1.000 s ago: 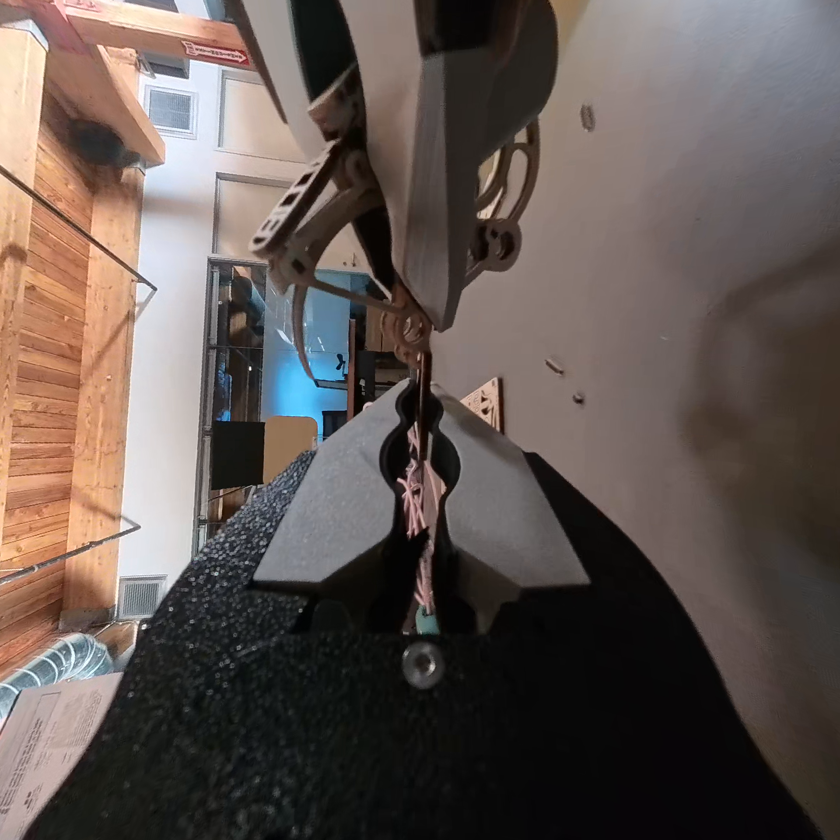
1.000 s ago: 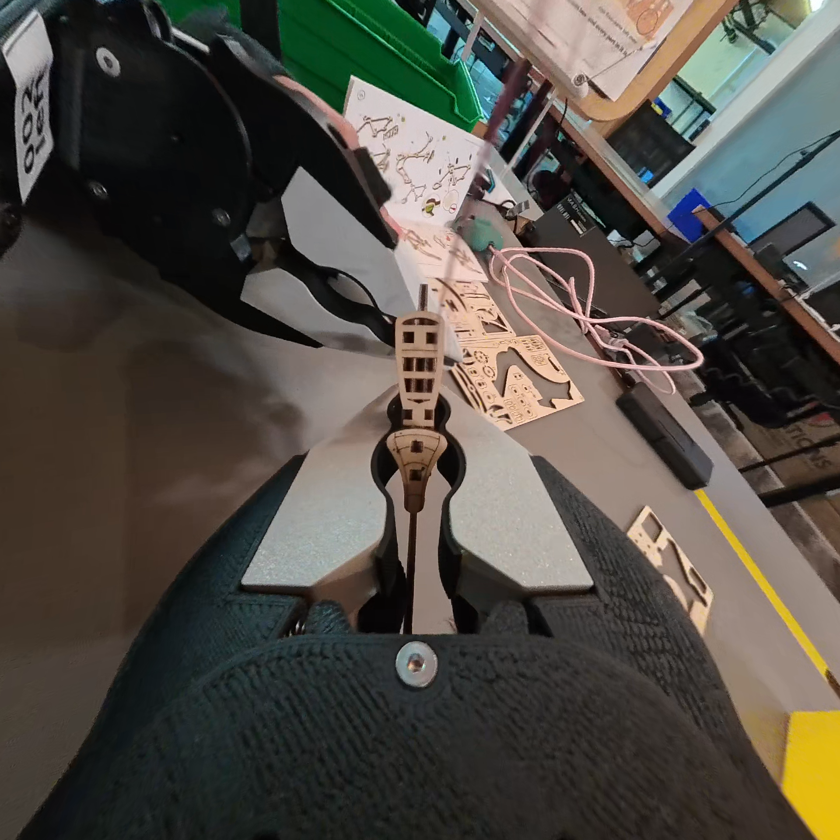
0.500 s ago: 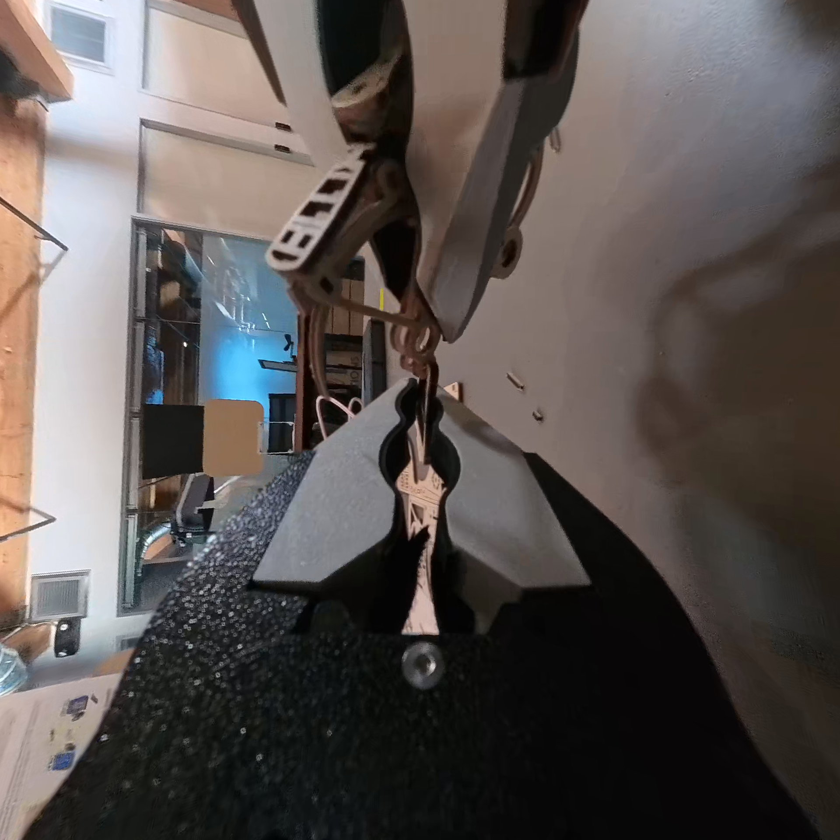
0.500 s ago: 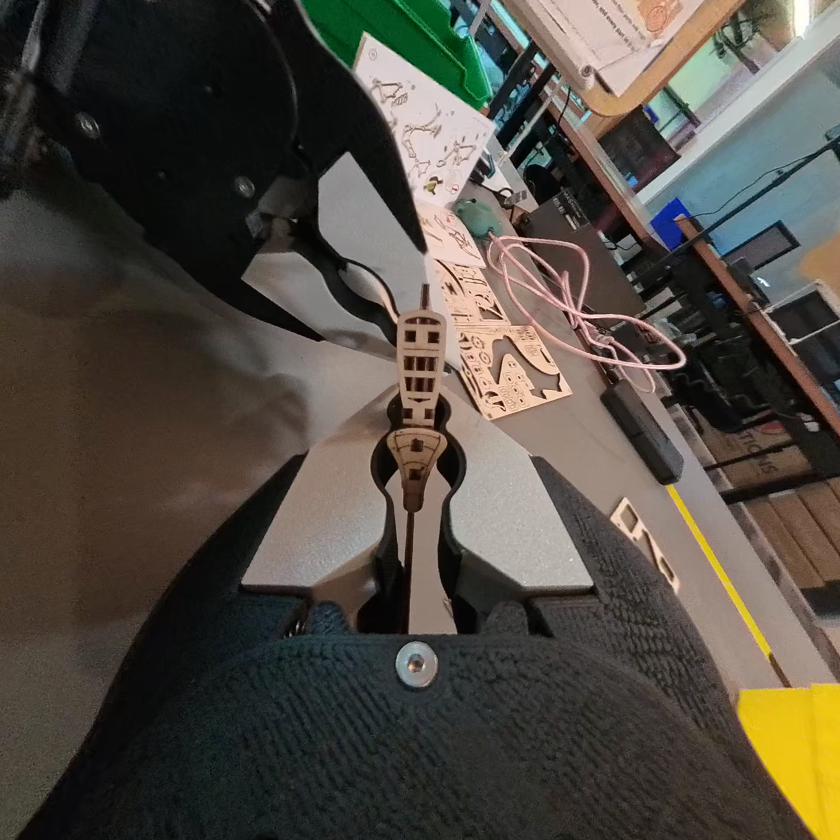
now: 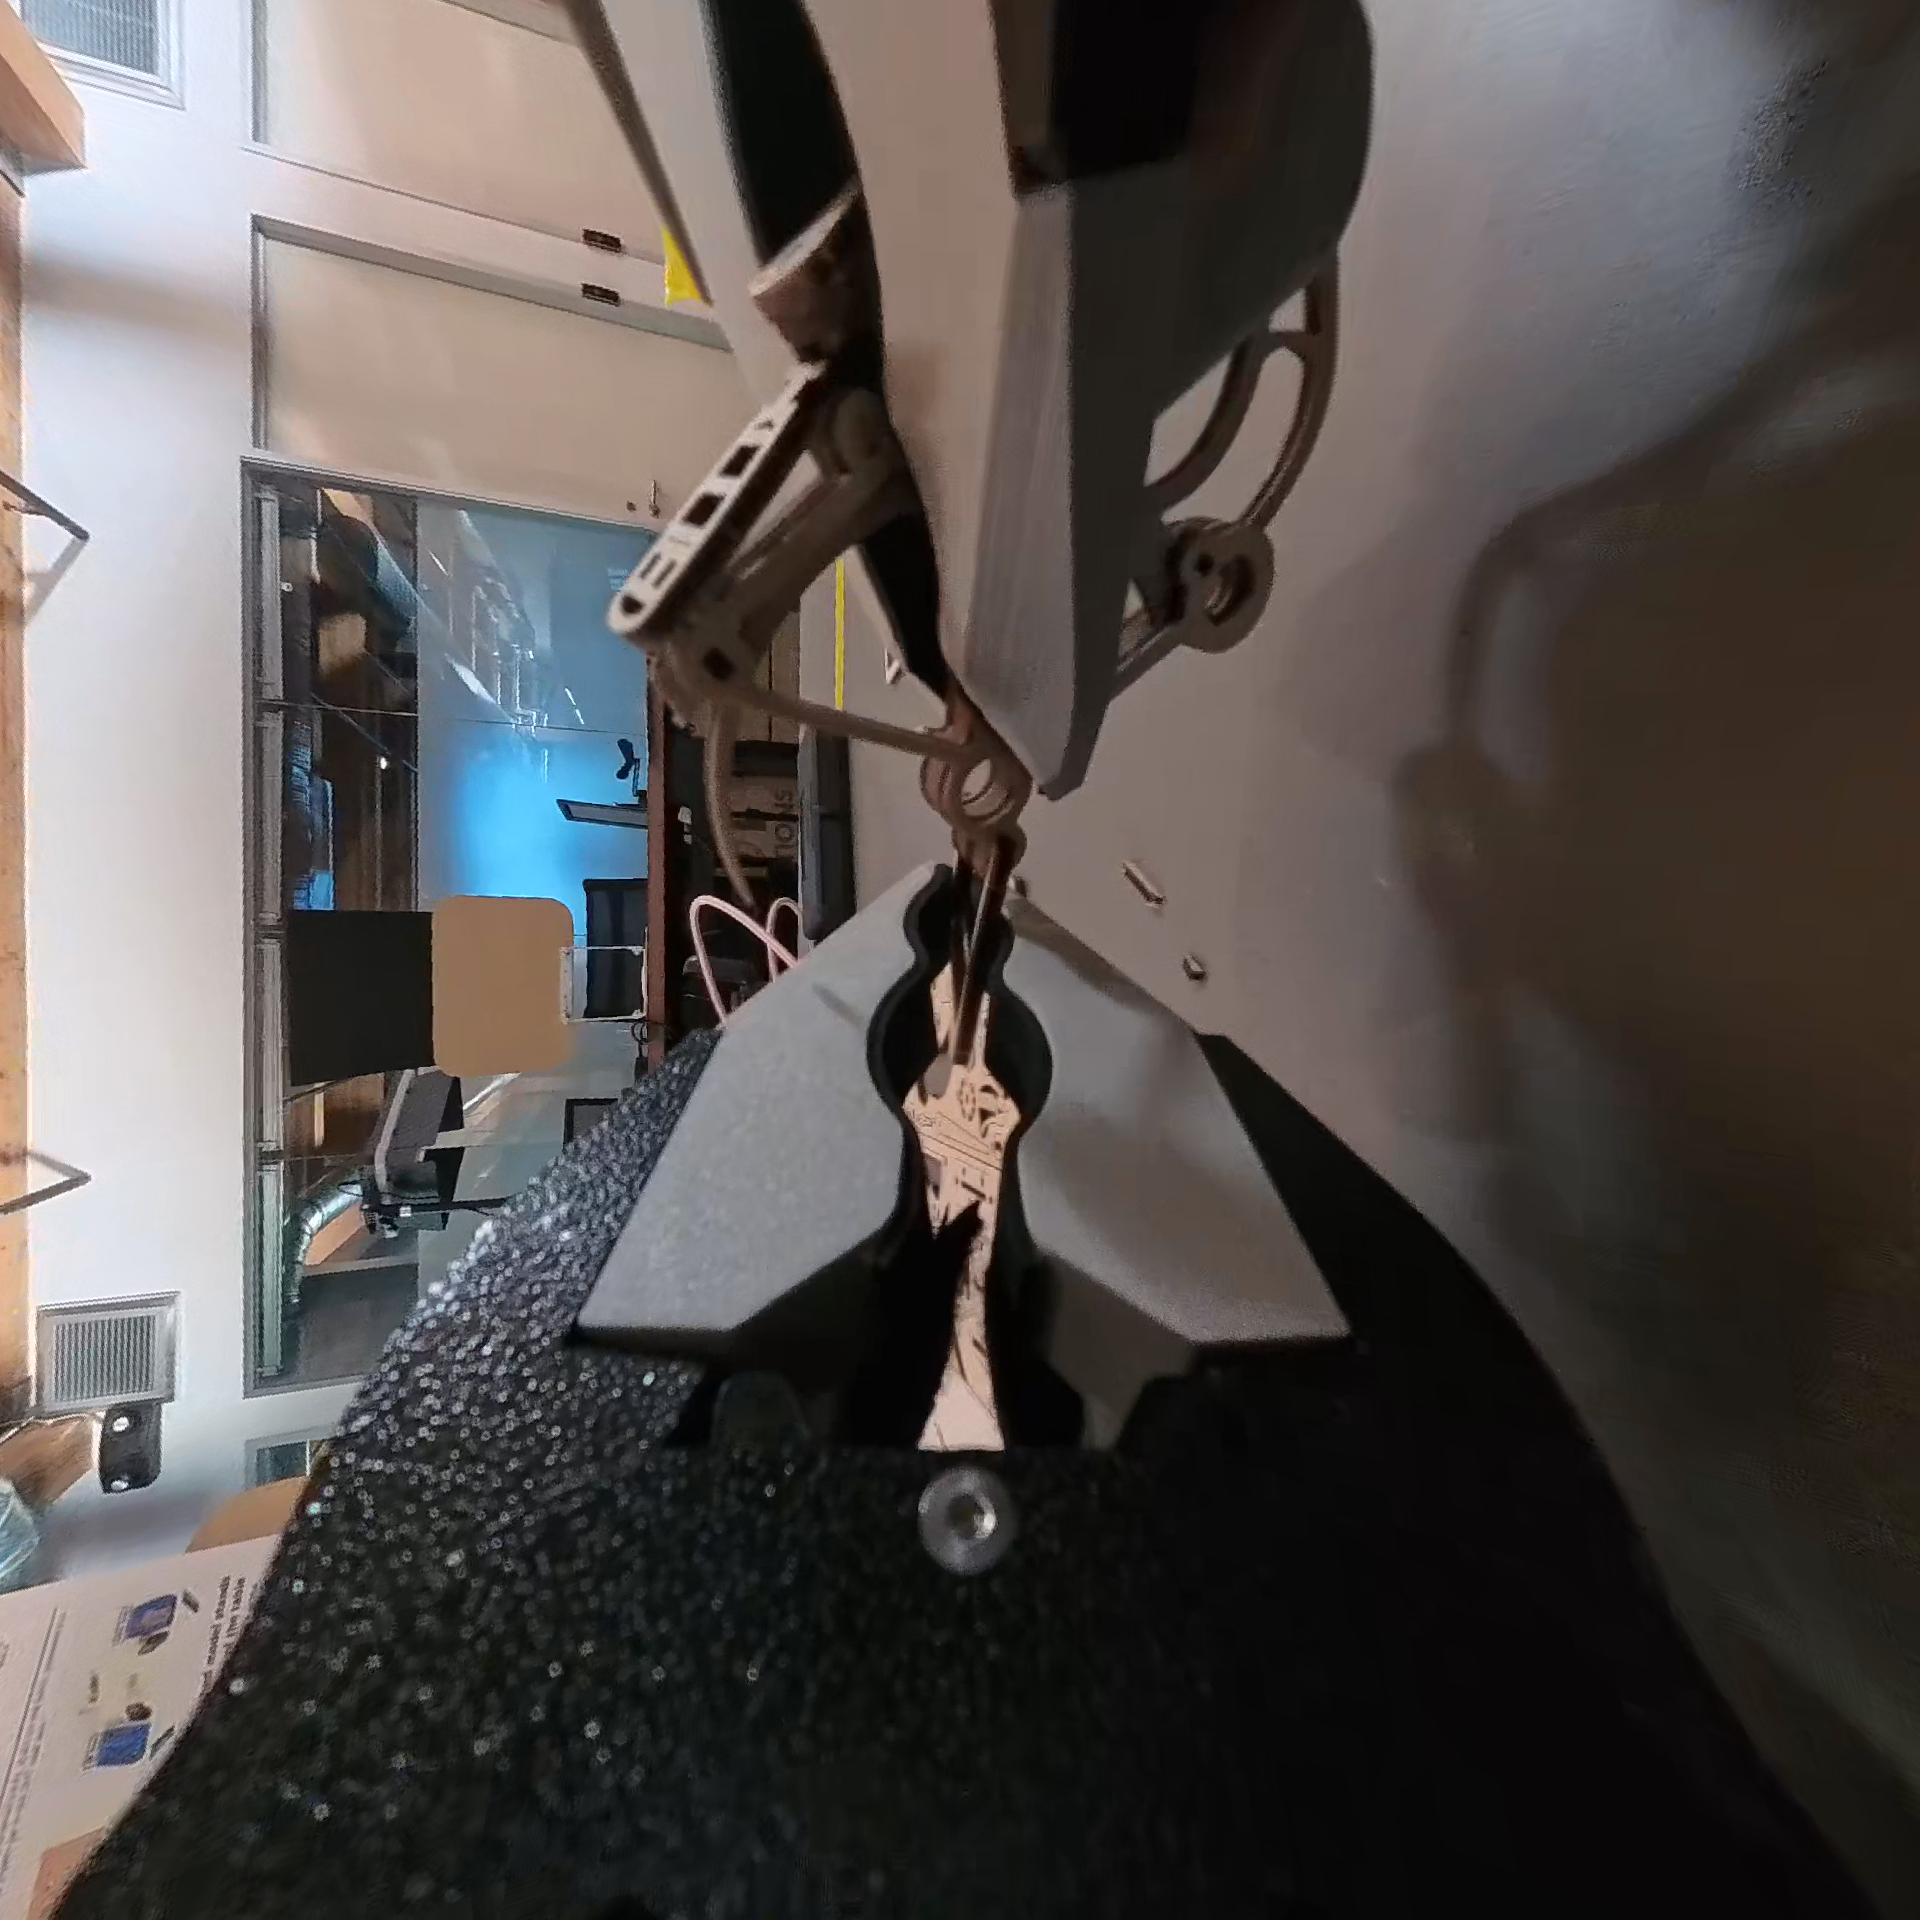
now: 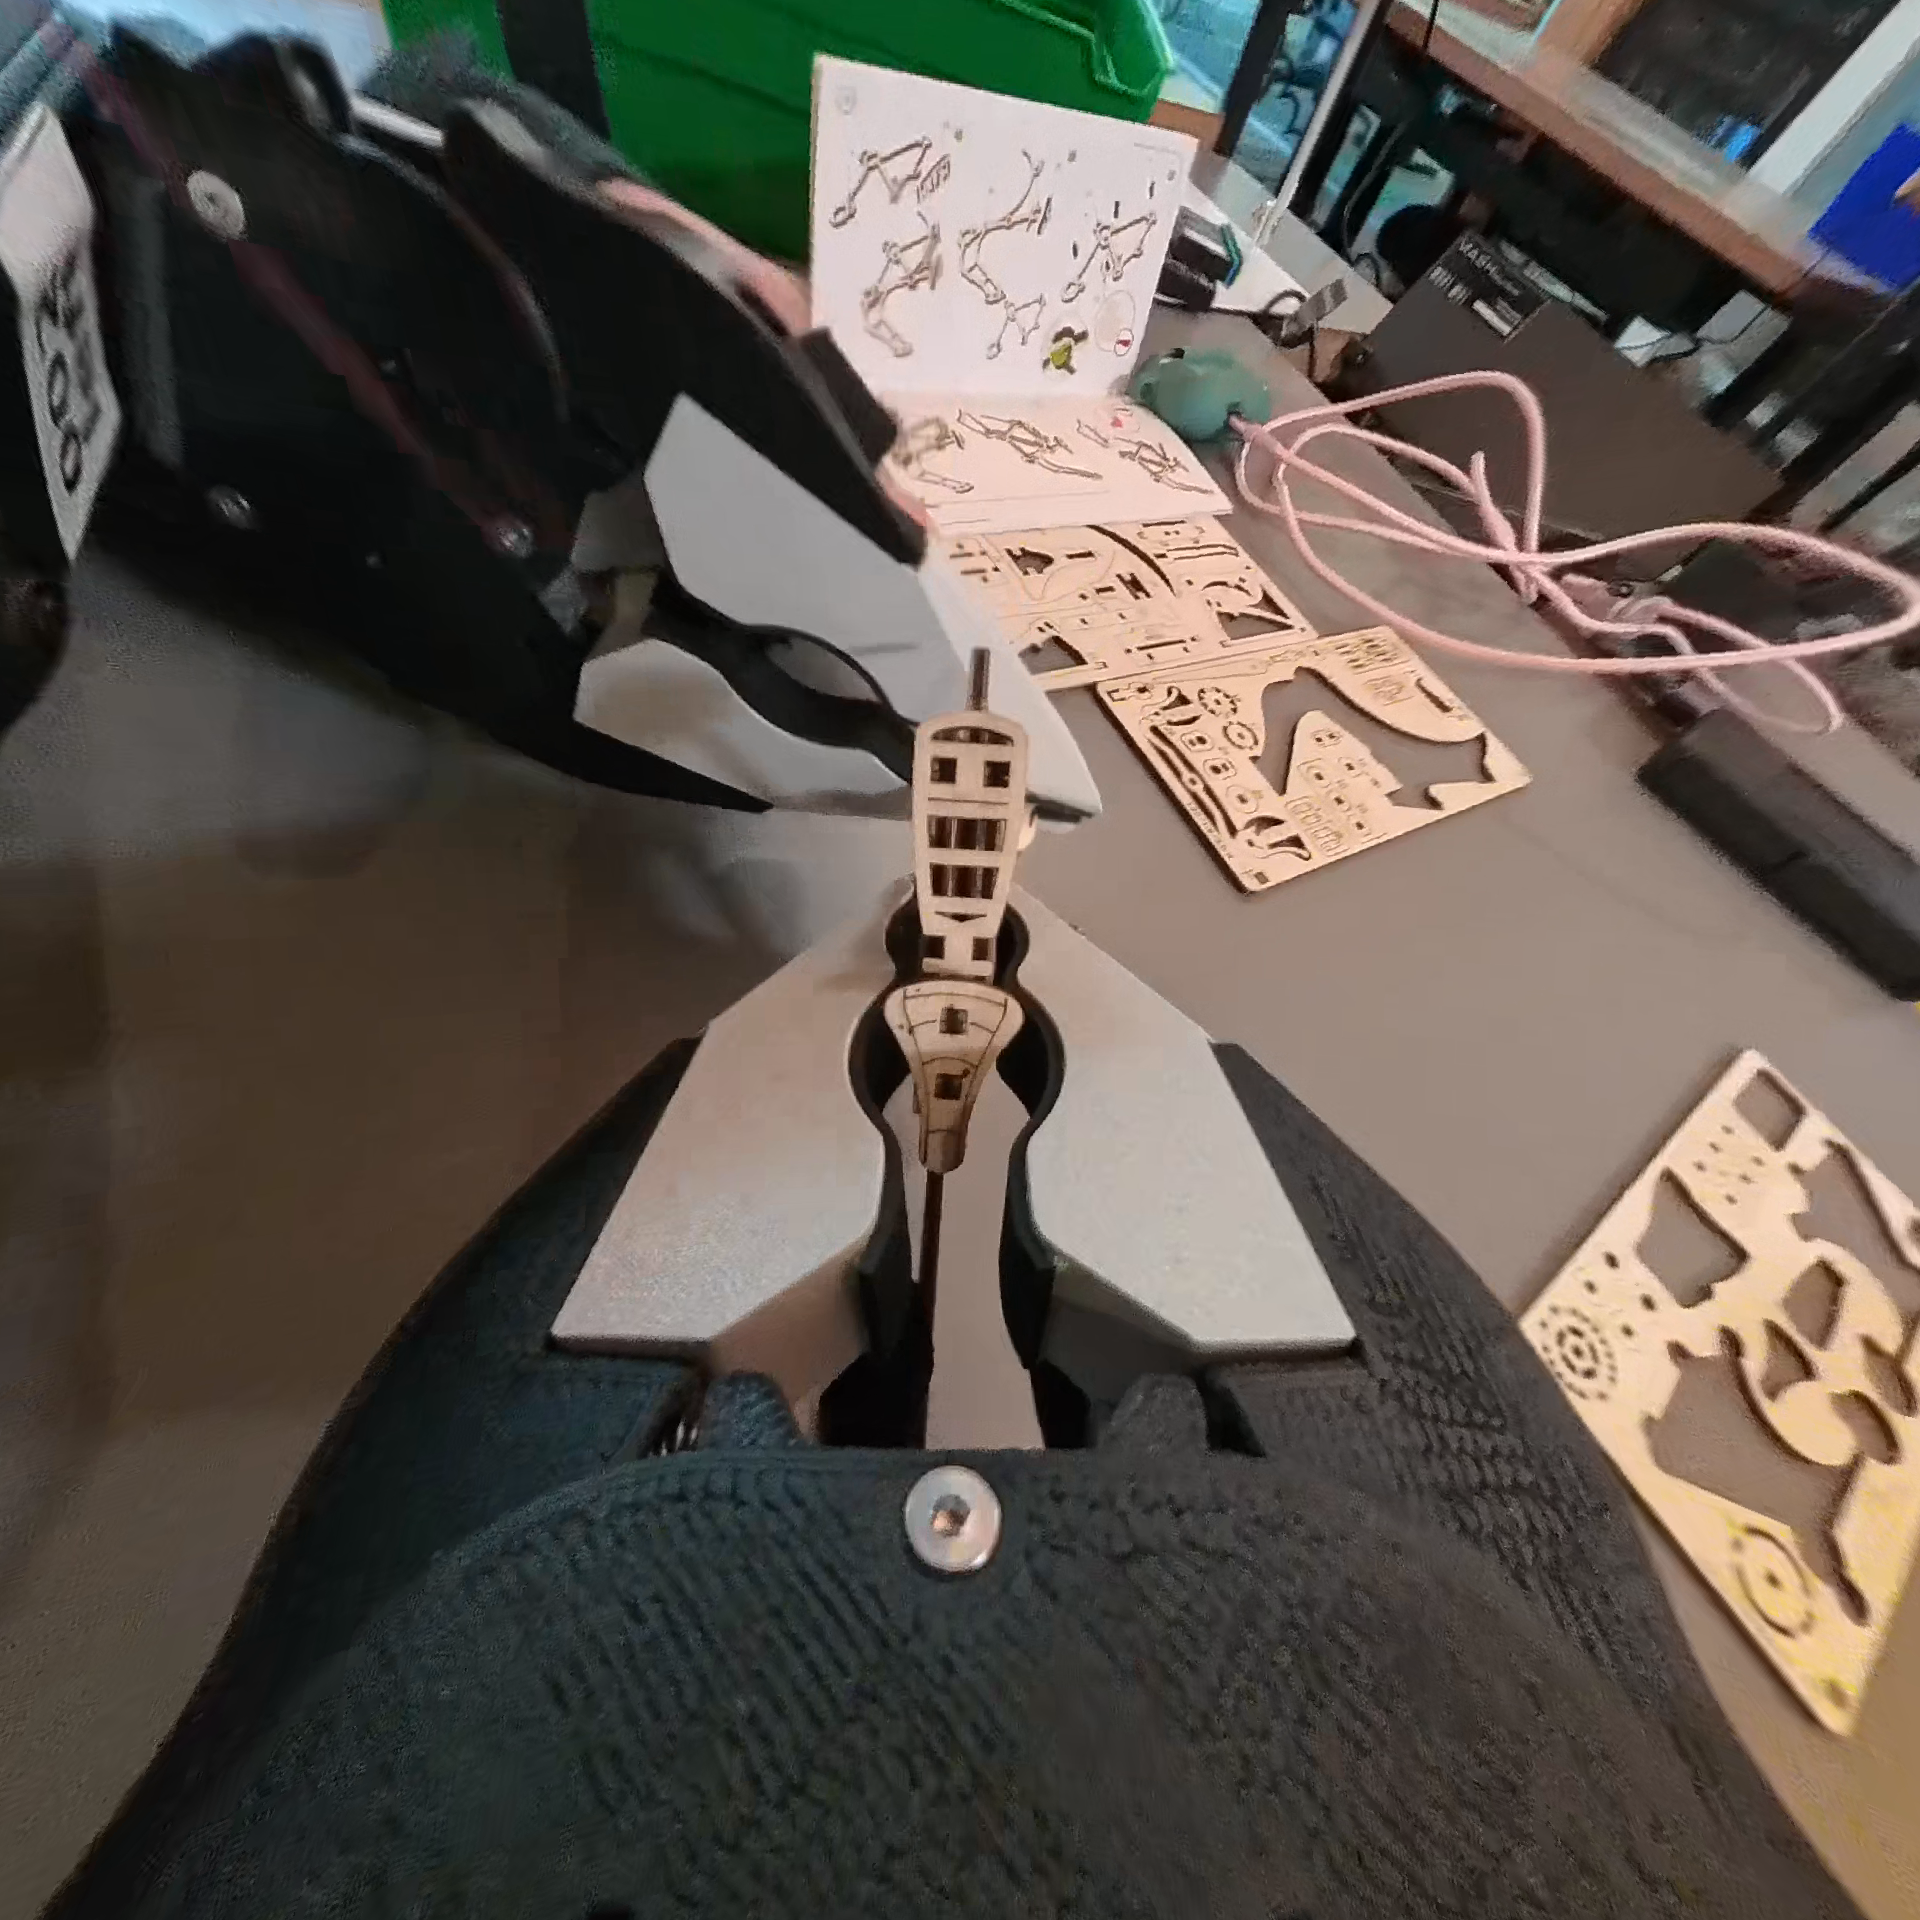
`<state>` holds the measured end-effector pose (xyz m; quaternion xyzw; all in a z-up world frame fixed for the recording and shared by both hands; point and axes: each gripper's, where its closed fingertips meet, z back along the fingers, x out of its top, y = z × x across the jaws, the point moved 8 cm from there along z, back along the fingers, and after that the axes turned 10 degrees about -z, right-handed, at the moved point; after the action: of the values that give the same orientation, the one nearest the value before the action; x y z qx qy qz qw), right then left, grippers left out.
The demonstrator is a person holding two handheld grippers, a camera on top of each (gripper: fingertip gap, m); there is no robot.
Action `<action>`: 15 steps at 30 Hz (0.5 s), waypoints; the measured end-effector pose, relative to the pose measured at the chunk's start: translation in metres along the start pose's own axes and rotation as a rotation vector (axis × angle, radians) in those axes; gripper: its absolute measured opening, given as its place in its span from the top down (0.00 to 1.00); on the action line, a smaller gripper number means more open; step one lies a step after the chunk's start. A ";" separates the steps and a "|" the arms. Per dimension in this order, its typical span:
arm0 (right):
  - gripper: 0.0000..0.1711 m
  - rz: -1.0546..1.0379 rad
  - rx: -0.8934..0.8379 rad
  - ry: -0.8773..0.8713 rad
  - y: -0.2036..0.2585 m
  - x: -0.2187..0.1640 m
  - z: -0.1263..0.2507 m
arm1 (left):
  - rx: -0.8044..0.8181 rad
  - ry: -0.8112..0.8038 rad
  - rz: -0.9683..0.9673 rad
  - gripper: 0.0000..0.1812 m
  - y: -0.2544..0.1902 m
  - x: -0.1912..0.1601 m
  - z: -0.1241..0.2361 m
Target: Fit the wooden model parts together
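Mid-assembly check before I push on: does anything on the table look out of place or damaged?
Nothing looks damaged. The pink cord lies in loose loops beside the wooden sheets, not touching them. The right gripper grips the wooden model upright.

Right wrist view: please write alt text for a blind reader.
The right gripper is shut on a wooden model, held near the left gripper. Cut-out wooden sheets, an instruction booklet and a pink cord lie on the grey table.
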<state>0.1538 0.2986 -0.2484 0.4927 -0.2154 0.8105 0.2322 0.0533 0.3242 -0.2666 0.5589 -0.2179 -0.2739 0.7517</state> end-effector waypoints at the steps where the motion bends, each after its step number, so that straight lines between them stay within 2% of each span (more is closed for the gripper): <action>1: 0.95 -0.028 0.014 -0.009 -0.001 0.000 0.000 | 0.009 -0.002 -0.002 1.00 0.001 0.000 0.000; 7: 0.95 -0.252 0.124 -0.033 -0.014 -0.004 0.000 | 0.035 -0.011 -0.073 0.98 0.000 -0.001 0.000; 15: 0.95 -0.311 0.168 -0.043 -0.019 -0.005 0.002 | 0.085 -0.042 -0.107 1.00 0.001 -0.002 0.003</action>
<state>0.1680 0.3116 -0.2494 0.5549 -0.0728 0.7693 0.3080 0.0495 0.3235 -0.2653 0.5955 -0.2147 -0.3159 0.7067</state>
